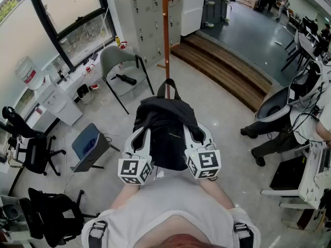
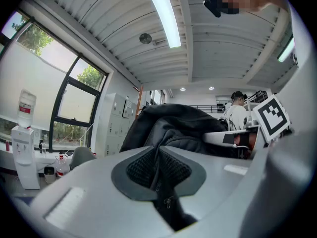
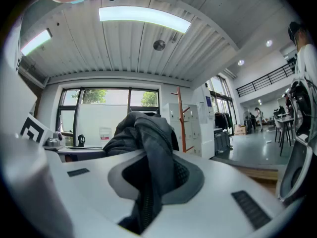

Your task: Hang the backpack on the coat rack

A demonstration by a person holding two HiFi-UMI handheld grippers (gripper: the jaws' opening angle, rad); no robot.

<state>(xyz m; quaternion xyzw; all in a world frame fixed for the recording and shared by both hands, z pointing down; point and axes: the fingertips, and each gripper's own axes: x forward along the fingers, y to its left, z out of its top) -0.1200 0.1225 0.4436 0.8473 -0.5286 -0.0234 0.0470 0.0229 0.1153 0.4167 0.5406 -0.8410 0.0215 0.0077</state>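
Little print is showing. The cube on the left gripper and the cube on the right gripper are each carrying black-and-white square markers. A red label is sitting on the water bottle at 10 o'clock in the head view, too small to read.

The person is holding both forearms forward from the chest, side by side, with the two grippers pointing level toward the coat rack, which is standing at 12 o'clock on the floor, well apart from them. The black backpack is hanging between the grippers at the centre of the head view. The left gripper is gripping its 8 o'clock side and the right gripper its 4 o'clock side, and the top loop is poking up at 12 o'clock.

In the left gripper view, the jaws are pinching together on a dark zipper seam of the backpack, which is bulging beyond them toward 12 o'clock. In the right gripper view, the jaws are clamping a grey fold of the backpack with a zipper running down it, and the orange pole of the coat rack is rising at 1 o'clock behind the bag.
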